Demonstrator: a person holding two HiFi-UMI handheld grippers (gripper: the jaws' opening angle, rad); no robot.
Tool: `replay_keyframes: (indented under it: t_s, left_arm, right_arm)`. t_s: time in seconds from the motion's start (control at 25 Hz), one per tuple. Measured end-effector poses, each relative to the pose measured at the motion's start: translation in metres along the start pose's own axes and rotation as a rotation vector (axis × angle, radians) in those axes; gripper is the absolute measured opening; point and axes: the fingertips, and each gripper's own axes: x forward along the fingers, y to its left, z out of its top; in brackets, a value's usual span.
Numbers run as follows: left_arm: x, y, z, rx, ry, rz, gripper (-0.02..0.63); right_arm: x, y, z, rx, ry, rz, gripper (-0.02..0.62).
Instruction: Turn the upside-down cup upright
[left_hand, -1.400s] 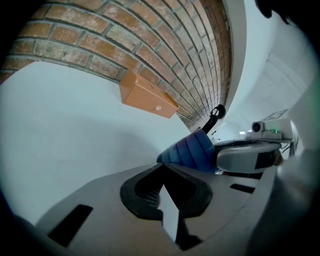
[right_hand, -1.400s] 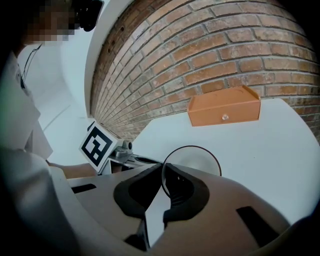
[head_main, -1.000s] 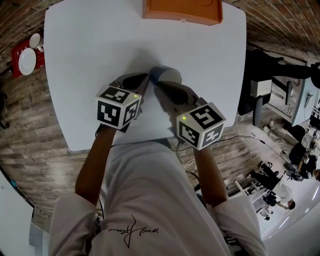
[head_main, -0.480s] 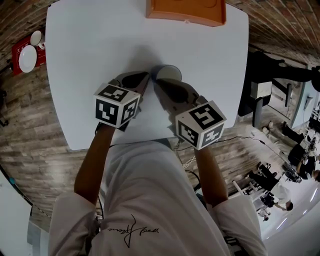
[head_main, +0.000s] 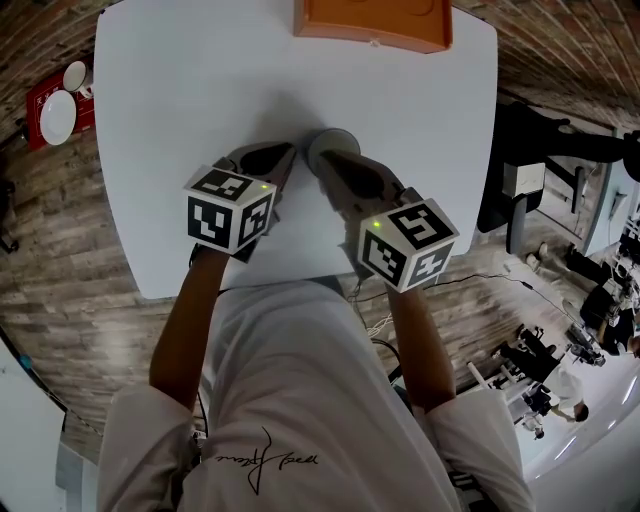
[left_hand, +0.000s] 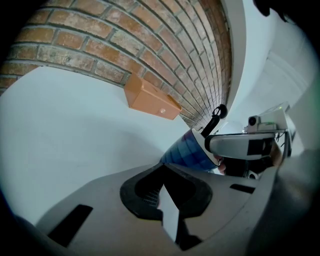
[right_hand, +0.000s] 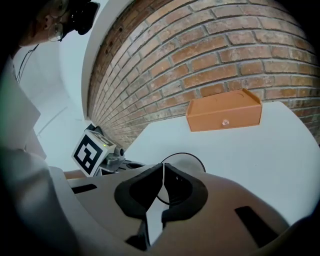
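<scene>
**Now the cup is half-turned in the right tongs**

The cup (head_main: 333, 148), blue outside and pale inside, is near the middle of the desk (head_main: 180, 90). It is well apart from the orange box (head_main: 370, 22) at the far edge. In the left gripper view the cup leans, with its mouth toward the right tongs (head_main: 332, 172). Whether its base touches the desk I cannot tell. The right tongs are clenched on the thin wall of the cup at the rim, it seems with one jaw inside and one outside. The left tongs (head_main: 284, 156) are pressed together with nothing between them, and their tip is just beside the cup on its left.

I think the danger is in this small pinch. The hold is only on the rim, so the cup may swing or slip out during the rest of the turn. It could then fall on its side and roll toward a desk edge. The left tongs are so near that they could also knock it.

The left forearm (head_main: 190, 320) and the right forearm (head_main: 418, 340) reach in from the near edge and come together at the cup.
</scene>
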Motion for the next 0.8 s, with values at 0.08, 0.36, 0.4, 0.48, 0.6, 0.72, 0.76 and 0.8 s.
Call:
replay_keyframes:
  t_s: [0.08, 0.36, 0.4, 0.48, 0.6, 0.72, 0.76, 0.8]
  left_arm:
    - [-0.004, 0.001, 0.001, -0.002, -0.005, 0.005, 0.011]
    - [-0.013, -0.01, 0.002, 0.015, -0.016, 0.002, 0.011]
    - [-0.014, -0.01, 0.002, 0.019, -0.017, 0.002, 0.011]
    - [-0.019, -0.01, 0.002, 0.022, -0.025, 0.003, 0.011]
    - [-0.029, -0.008, 0.007, 0.012, -0.055, 0.012, 0.011]
    - [-0.039, -0.013, 0.014, 0.001, -0.088, 0.017, 0.011]
    - [-0.041, -0.016, 0.015, 0.003, -0.095, 0.018, 0.011]
    - [-0.043, -0.019, 0.016, 0.007, -0.099, 0.018, 0.011]
  right_arm:
    - [-0.002, -0.001, 0.001, 0.024, -0.013, 0.0, 0.021]
    - [-0.015, -0.004, 0.001, 0.022, -0.029, -0.011, 0.021]
    - [-0.017, -0.005, 0.001, 0.02, -0.034, -0.013, 0.021]
    - [-0.021, -0.004, 0.001, 0.017, -0.043, -0.019, 0.021]
    - [-0.026, -0.004, 0.001, 0.011, -0.06, -0.027, 0.021]
    - [-0.036, -0.004, 0.003, 0.011, -0.078, -0.03, 0.021]
    - [-0.04, -0.005, 0.002, 0.011, -0.083, -0.031, 0.021]
    - [-0.043, -0.005, 0.002, 0.01, -0.087, -0.033, 0.021]
